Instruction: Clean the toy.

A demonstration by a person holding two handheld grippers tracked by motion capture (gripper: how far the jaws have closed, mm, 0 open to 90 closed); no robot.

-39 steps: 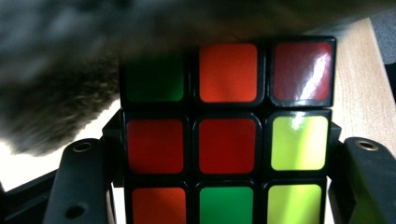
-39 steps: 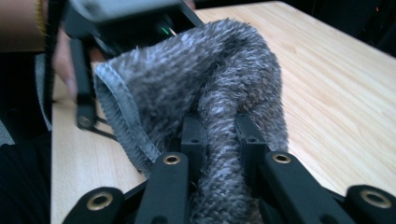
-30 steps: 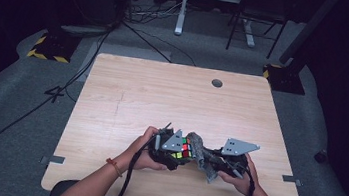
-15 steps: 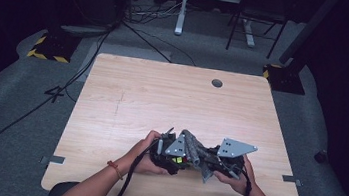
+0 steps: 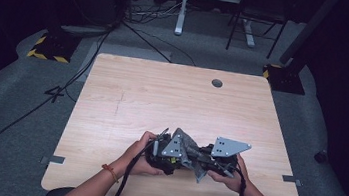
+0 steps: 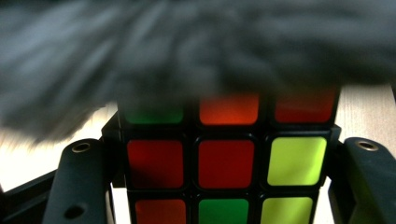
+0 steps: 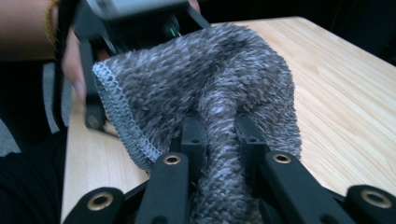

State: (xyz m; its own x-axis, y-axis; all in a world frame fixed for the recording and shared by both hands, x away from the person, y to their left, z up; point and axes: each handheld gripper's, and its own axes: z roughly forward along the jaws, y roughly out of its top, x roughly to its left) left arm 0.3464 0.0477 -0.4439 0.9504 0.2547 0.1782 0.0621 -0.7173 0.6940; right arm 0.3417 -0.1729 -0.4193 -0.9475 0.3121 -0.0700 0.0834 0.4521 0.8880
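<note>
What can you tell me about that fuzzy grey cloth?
The grey cloth looks like soft, nubbly towel fabric, flecked dark and light grey, with a stitched hem along one edge. The right tongs pinch a bunched fold of it, so it fans out from there. It is draped over the top of the puzzle cube that the left tongs clamp by its sides, low over the near part of the wooden table.

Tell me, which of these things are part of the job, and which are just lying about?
In the job:
- Rubik's cube, clamped in the left gripper
- grey cloth, pinched by the right gripper, draped over the cube

Lying about:
- table
- floor cables
- chair
</note>
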